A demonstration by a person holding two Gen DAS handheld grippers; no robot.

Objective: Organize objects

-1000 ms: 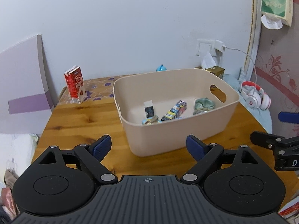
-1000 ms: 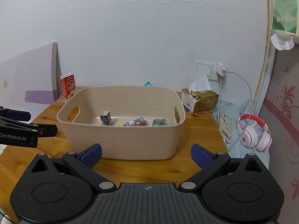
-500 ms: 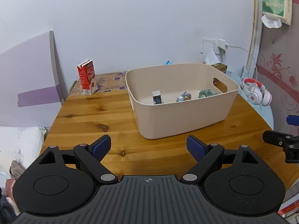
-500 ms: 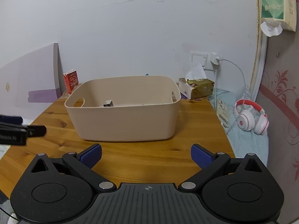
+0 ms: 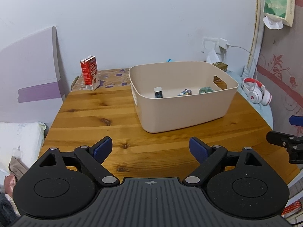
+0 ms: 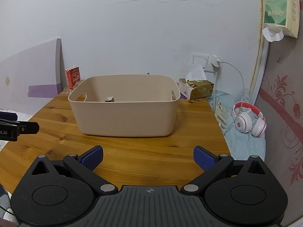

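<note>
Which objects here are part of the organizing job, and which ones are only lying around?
Part of the job:
- beige bin
- small box, colourful pack and green item inside it
- red carton, possibly next

Lying around:
- headphones
- tissue box
- charger
- hanging tissue pack

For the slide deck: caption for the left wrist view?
Open left gripper above wooden table, facing beige bin holding small items.

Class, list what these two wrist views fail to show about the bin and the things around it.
- Right wrist view: the bin near wall hides its contents, except one small box top.
- Left wrist view: the blue object behind the bin is mostly hidden by the rim.
- Left wrist view: print on the red carton is too small to read.
</note>
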